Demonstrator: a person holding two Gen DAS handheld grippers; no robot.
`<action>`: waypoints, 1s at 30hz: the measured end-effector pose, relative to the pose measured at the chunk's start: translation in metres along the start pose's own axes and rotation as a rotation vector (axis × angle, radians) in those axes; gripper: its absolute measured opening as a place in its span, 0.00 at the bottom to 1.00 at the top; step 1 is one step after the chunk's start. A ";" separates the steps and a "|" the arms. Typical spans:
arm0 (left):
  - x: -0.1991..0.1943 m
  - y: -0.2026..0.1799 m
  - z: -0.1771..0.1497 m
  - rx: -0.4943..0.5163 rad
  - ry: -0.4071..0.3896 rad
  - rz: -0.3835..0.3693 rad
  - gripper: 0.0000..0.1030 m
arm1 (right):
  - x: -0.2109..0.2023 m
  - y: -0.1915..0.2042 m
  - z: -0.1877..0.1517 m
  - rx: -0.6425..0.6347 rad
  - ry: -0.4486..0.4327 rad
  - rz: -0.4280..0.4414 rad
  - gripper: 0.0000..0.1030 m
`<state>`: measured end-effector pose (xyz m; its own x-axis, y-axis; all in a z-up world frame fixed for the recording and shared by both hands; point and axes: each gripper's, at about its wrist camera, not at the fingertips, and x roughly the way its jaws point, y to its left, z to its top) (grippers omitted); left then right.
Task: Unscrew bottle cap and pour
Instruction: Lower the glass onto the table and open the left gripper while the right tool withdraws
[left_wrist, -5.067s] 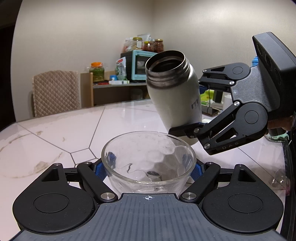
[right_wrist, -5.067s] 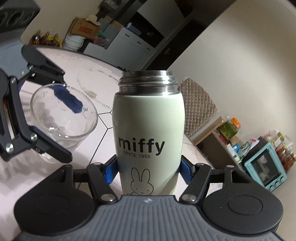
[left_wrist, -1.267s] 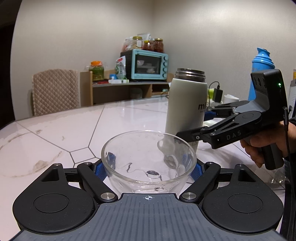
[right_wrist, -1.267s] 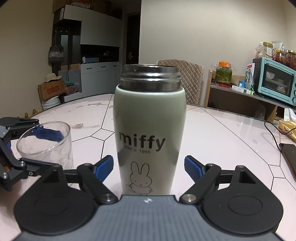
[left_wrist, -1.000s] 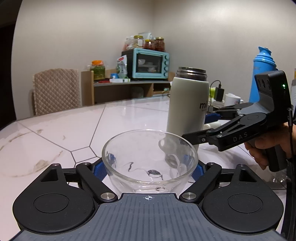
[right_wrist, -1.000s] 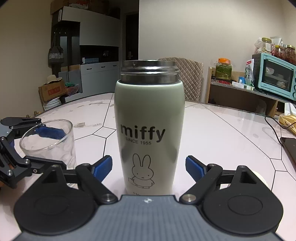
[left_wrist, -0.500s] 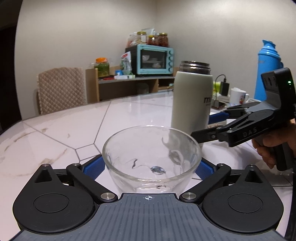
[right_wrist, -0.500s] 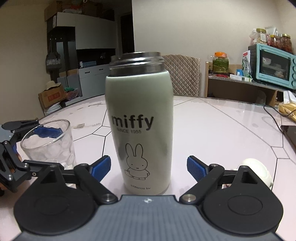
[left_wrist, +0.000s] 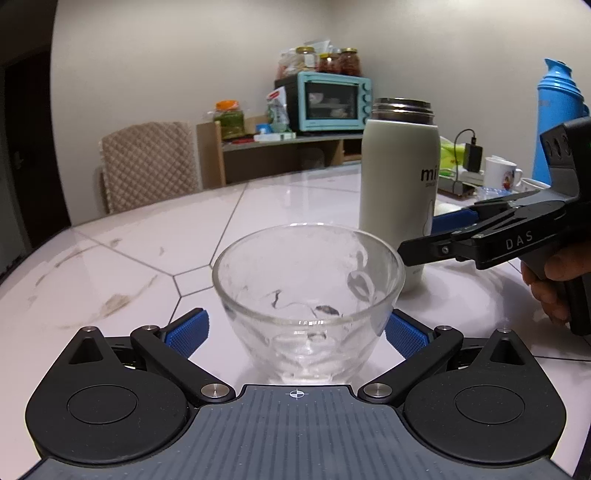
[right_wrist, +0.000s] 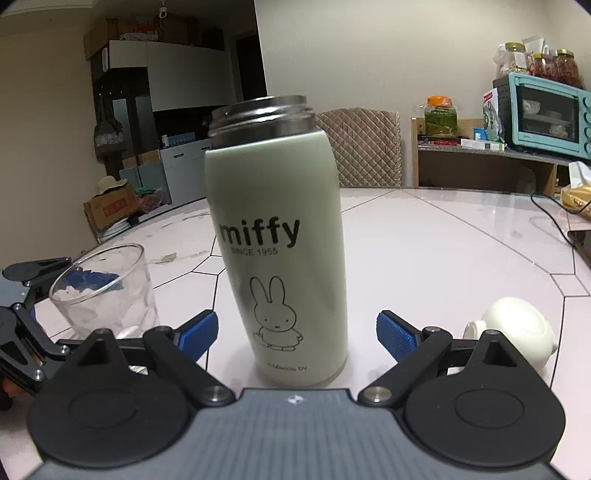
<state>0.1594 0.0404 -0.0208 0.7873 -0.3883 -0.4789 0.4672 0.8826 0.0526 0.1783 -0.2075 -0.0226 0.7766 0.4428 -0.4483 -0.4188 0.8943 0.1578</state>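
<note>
I hold one gripper in each hand above a white marble counter (left_wrist: 110, 258) with thin dark seams. My left gripper (left_wrist: 295, 332) has its jaws spread, with a clear glass (left_wrist: 308, 288) standing between the blue pads; small gaps show on both sides, so nothing is pinched. From the right wrist view, this same glass (right_wrist: 105, 291) sits at about 9 o'clock, just beside the bottle.

My right gripper (right_wrist: 297, 332) also has its jaws spread wide. The bottle (right_wrist: 277, 251), pale green with "miffy" and a rabbit printed on it, stands upright on the counter between the pads, clear of both. Its steel threaded neck is bare, with the cap off. A white rounded cap (right_wrist: 513, 332) lies on the counter at about 3 o'clock, near the right pad.

From the left wrist view, the bottle (left_wrist: 400, 177) stands at about 1 o'clock beyond the glass, with the right gripper (left_wrist: 480, 240) reaching in from 3 o'clock.
</note>
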 end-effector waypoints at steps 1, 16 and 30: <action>0.000 0.000 0.000 -0.003 0.002 0.006 1.00 | 0.000 0.000 -0.001 0.002 0.002 0.004 0.91; -0.014 -0.010 -0.011 -0.098 0.054 0.127 1.00 | -0.014 -0.005 -0.001 0.049 -0.029 0.024 0.93; -0.053 -0.048 -0.018 -0.220 0.031 0.299 1.00 | -0.039 -0.003 0.001 0.046 -0.023 0.025 0.95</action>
<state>0.0879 0.0232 -0.0134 0.8621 -0.0993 -0.4970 0.1178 0.9930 0.0059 0.1498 -0.2279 -0.0042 0.7767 0.4662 -0.4235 -0.4169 0.8846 0.2093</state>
